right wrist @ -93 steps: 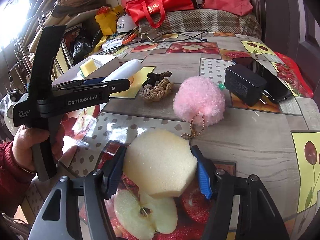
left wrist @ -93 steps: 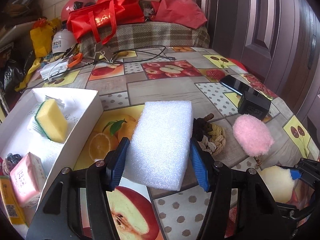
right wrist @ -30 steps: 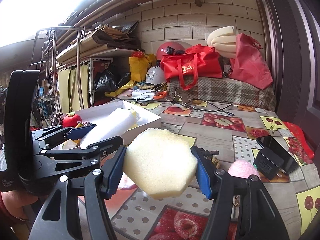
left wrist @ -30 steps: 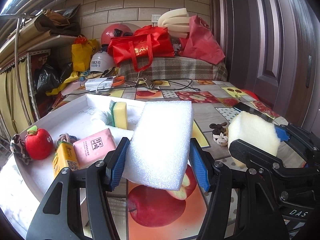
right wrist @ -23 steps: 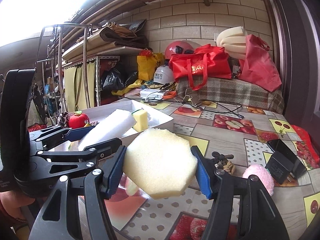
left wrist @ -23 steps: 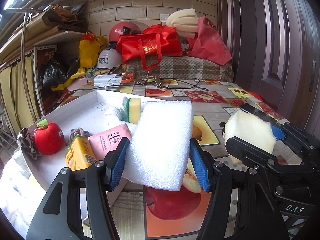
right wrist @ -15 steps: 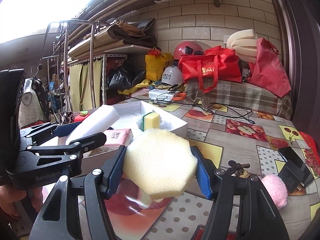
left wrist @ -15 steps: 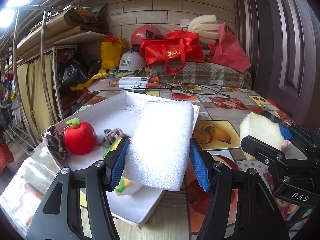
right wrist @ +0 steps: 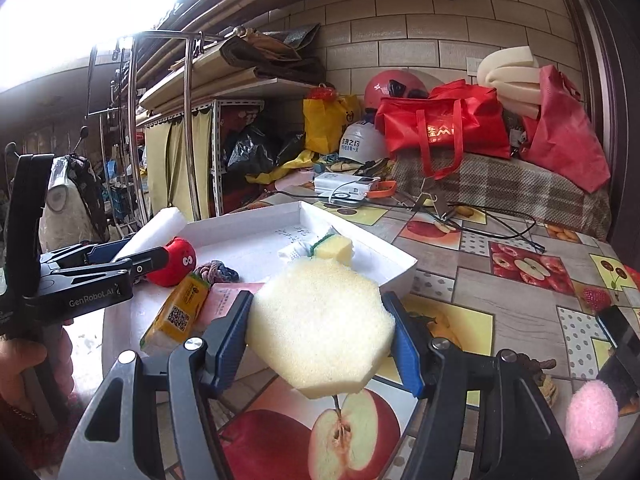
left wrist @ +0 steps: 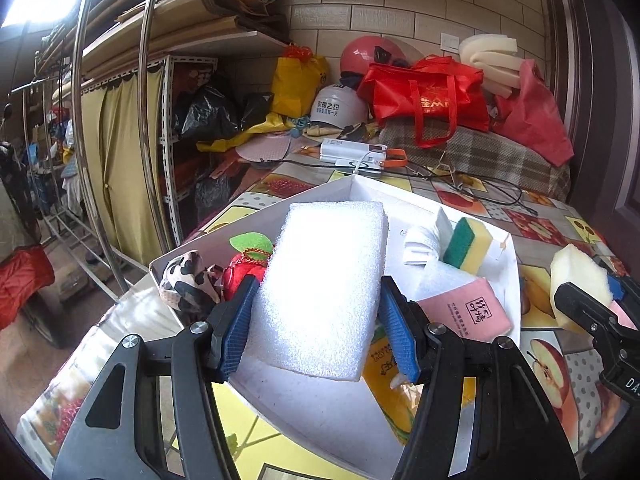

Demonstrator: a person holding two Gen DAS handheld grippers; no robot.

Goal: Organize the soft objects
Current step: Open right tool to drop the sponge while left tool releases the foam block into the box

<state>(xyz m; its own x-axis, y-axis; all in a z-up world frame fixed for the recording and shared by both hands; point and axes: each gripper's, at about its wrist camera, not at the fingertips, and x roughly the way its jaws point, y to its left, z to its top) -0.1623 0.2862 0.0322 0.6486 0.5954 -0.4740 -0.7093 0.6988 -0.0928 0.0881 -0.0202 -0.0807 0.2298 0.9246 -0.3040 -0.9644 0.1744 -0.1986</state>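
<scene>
My left gripper (left wrist: 318, 330) is shut on a white foam block (left wrist: 326, 288), held in the air over the near part of the white tray (left wrist: 360, 192). My right gripper (right wrist: 324, 338) is shut on a pale yellow sponge piece (right wrist: 320, 324), lifted above the table just right of the tray (right wrist: 400, 268). In the tray lie a red plush apple (left wrist: 244, 272), a cow-print pouch (left wrist: 184, 278), a yellow-green sponge (left wrist: 468, 244), a pink packet (left wrist: 468, 314) and a yellow packet (right wrist: 178, 312). The left gripper (right wrist: 132, 258) also shows in the right wrist view, with a hand (right wrist: 20, 360) on its handle.
A pink pompom (right wrist: 592, 418) and a knotted rope piece (right wrist: 540, 372) lie on the fruit-print tablecloth at the right. A black adapter (right wrist: 618, 336) sits beyond them. Red bags (left wrist: 428, 94), helmets and cables crowd the table's far end. A metal shelf rack (left wrist: 144, 120) stands left.
Both grippers have swung left with their foam pieces. The white block now hangs over the tray instead of beside it. The yellow sponge piece has come up close to the tray's right edge.
</scene>
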